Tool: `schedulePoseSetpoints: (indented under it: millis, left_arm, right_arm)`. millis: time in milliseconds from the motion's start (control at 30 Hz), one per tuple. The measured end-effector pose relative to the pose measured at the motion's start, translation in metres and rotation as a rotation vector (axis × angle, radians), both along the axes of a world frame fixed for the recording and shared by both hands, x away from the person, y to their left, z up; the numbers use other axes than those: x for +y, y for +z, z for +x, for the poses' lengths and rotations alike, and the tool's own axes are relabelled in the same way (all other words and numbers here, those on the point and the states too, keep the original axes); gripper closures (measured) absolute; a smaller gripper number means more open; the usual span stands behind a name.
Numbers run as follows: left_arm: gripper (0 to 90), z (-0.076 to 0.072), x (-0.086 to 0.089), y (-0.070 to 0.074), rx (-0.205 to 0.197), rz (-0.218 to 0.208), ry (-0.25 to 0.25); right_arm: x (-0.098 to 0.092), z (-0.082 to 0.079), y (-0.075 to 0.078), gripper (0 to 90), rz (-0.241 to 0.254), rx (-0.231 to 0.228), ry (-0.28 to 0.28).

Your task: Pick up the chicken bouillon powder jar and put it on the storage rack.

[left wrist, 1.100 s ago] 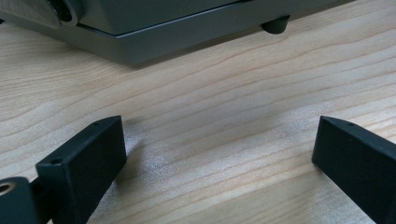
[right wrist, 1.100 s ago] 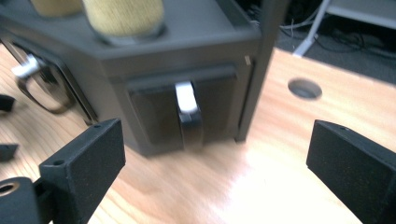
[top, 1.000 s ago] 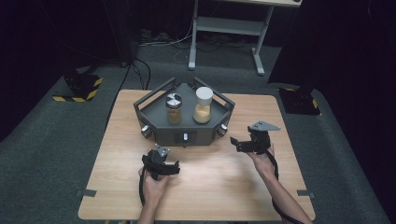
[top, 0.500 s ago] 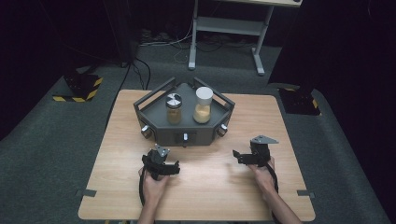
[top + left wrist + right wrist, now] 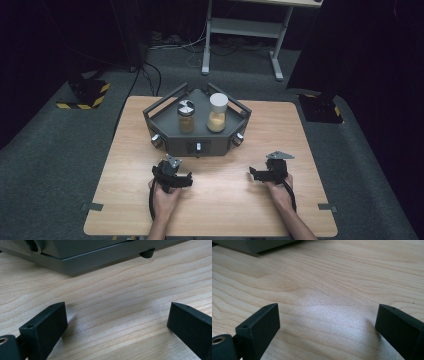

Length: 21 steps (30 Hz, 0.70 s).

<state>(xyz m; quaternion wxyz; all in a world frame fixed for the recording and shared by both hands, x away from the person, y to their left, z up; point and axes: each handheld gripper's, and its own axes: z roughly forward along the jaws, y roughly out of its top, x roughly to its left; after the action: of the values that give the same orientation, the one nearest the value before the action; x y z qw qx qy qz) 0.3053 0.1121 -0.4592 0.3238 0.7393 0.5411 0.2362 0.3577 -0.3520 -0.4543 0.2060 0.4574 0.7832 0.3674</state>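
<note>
- High view: grey angular tray sits at the far middle of the wooden counter. Two jars stand inside it, side by side and apart: a short jar with a metal lid on the left, a taller jar with a white lid and pale yellow contents on the right.
- High view: left tool rests low on the counter just before the tray's front edge, held by the left hand. Right tool sits near the counter's right side, well apart from the tray, held by the right hand. Both are too small here to read the jaw gap.
- Left gripper view: left tool has its jaws spread wide with bare wood between them; the tray's base and one rubber foot lie close ahead.
- Right gripper view: right tool likewise spread wide over bare wood, nothing held. A grey corner at top left is probably the tray.
</note>
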Motion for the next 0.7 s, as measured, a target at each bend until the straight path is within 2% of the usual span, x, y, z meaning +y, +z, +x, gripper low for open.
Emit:
schedulePoseSetpoints:
  millis: [200, 433, 700]
  left_arm:
    - [2.8, 0.0, 0.0, 0.0, 0.0, 0.0, 0.0]
    - [2.8, 0.0, 0.0, 0.0, 0.0, 0.0, 0.0]
    - [2.8, 0.0, 0.0, 0.0, 0.0, 0.0, 0.0]
  right_arm:
    - [0.001, 0.002, 0.002, 5.9, -0.003, 0.022, -0.008]
    - [0.011, -0.001, 0.003, 6.9, -0.05, 0.012, -0.023]
    - [0.012, -0.001, 0.002, 6.9, -0.051, 0.01, -0.033]
